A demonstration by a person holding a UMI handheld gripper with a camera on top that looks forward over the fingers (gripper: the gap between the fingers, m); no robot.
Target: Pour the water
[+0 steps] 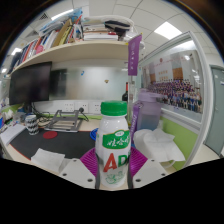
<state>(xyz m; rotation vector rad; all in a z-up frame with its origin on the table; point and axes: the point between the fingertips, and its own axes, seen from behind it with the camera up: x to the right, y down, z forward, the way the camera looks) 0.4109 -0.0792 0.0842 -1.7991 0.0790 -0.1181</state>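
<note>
Two pink-padded fingers of the gripper [114, 172] pinch a green-capped white bottle [114, 143] upright between them; beyond it stands a translucent cup [148, 113] on the table [60, 143].

An office: bookshelf [70, 38] of books, ceiling light panels [168, 30], group photo poster [178, 85].

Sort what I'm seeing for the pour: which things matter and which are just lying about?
Job:
- bottle, green cap, upright between the fingers
- gripper, pads at the bottle's sides; a firm grip can't be confirmed
- no cup or glass to pour into can be made out

Lying about:
- mug, beyond on the desk
- wire tray
- monitor
- books on the shelf
</note>
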